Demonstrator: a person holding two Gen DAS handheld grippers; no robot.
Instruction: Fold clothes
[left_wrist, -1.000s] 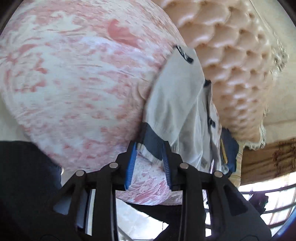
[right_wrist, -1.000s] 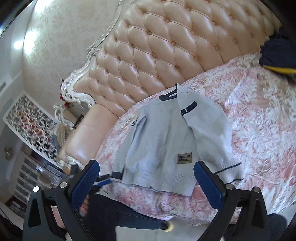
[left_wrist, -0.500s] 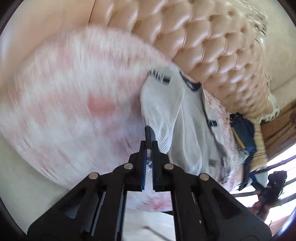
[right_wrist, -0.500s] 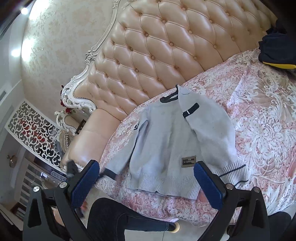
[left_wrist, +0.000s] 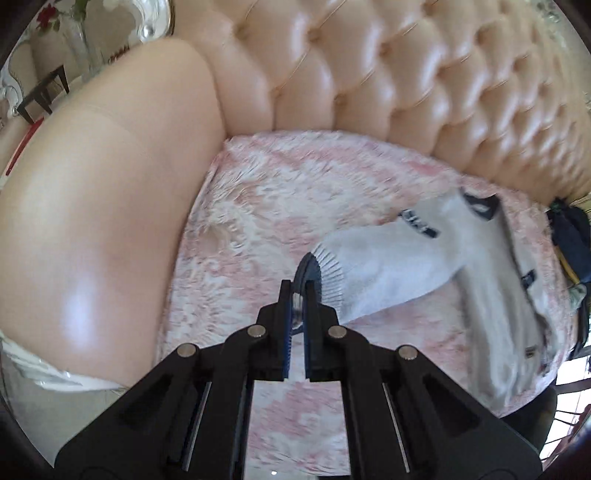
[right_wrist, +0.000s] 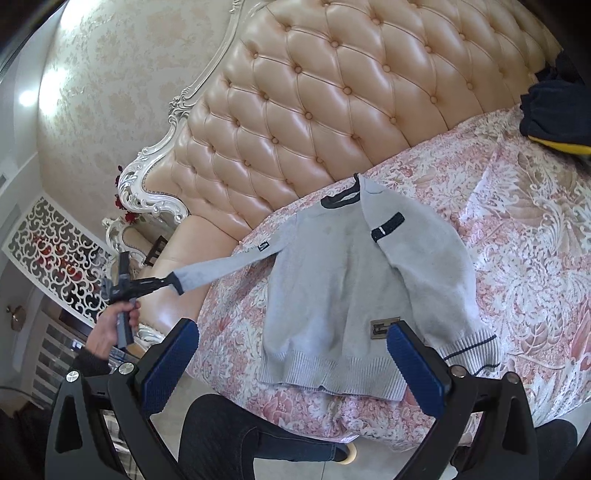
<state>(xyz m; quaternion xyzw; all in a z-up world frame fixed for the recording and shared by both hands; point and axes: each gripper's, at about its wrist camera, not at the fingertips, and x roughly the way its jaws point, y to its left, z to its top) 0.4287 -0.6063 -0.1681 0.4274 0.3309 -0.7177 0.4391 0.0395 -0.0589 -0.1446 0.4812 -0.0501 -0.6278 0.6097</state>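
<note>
A light grey sweater (right_wrist: 332, 288) with navy collar and cuff trim lies on the pink floral bedspread (right_wrist: 517, 266). Its right sleeve is folded over the body. My left gripper (left_wrist: 298, 299) is shut on the navy cuff (left_wrist: 309, 271) of the left sleeve (left_wrist: 388, 269) and holds it stretched out sideways off the bed's edge; it also shows in the right wrist view (right_wrist: 168, 282). My right gripper (right_wrist: 291, 362) is open and empty, held above the sweater's hem.
A tufted peach leather headboard (right_wrist: 332, 103) runs behind the bed. A padded peach side piece (left_wrist: 92, 221) sits at the bed's left. A dark navy and yellow garment (right_wrist: 554, 110) lies at the far right. The person's dark-trousered legs (right_wrist: 236, 432) stand at the bed's front edge.
My left gripper closed on the sleeve cuff and pulled the sleeve up and out to the left, away from the sweater's body. My right gripper stayed open, barely moving.
</note>
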